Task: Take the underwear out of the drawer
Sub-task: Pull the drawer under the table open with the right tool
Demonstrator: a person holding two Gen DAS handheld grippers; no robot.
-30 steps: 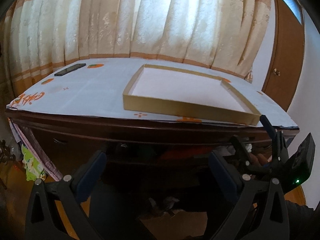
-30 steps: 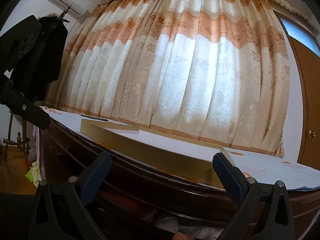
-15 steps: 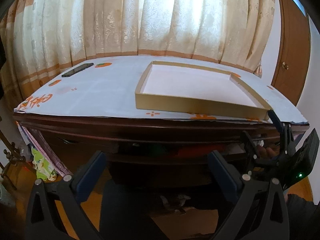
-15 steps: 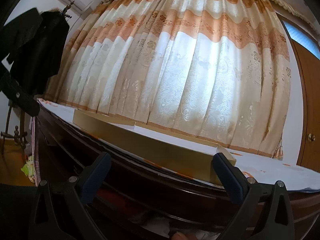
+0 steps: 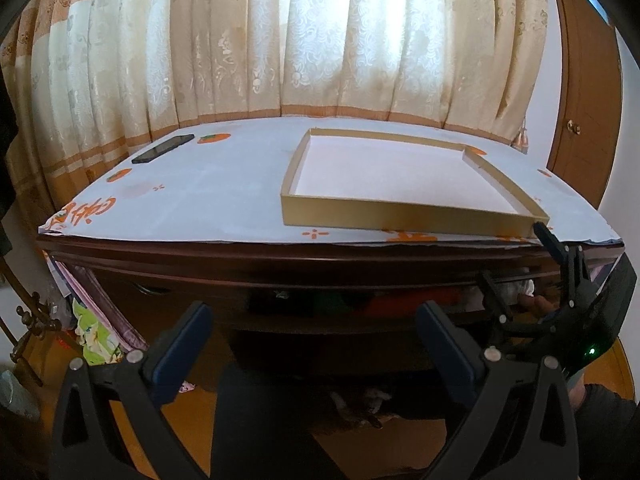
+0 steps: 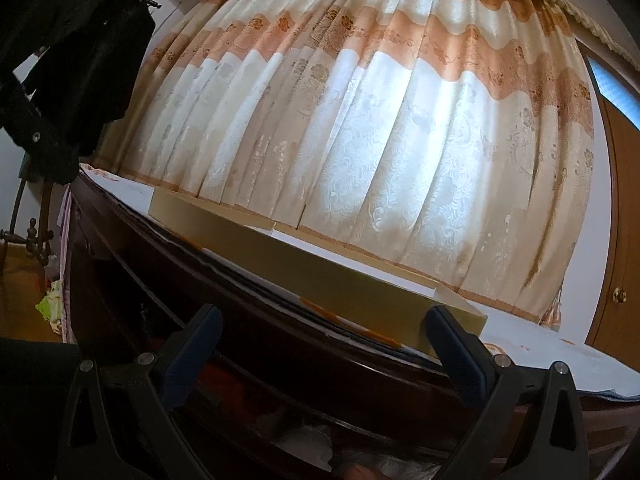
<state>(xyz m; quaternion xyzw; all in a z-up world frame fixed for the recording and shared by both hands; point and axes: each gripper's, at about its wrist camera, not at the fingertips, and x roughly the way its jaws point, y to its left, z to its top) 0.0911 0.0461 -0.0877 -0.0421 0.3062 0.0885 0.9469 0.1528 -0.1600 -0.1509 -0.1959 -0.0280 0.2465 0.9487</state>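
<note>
Reaching stage: drawer (image 5: 360, 300) under the bench (image 5: 224, 200) top stands open a crack; nothing lifted out yet.
Left of box: dark phone (image 5: 163, 148), and orange writing on the cloth, too warped to read.
Box: gold box (image 5: 400, 216), bare inside, on the bench.
Left tongs (image 5: 316, 344): wide open, holding nothing, below the box.
Underwear: white cloth (image 6: 320, 446) in the drawer, probably it.
Right tongs (image 6: 324, 350): spread wide, empty, at the drawer's right end.
Left to do: grip, pull clear.
</note>
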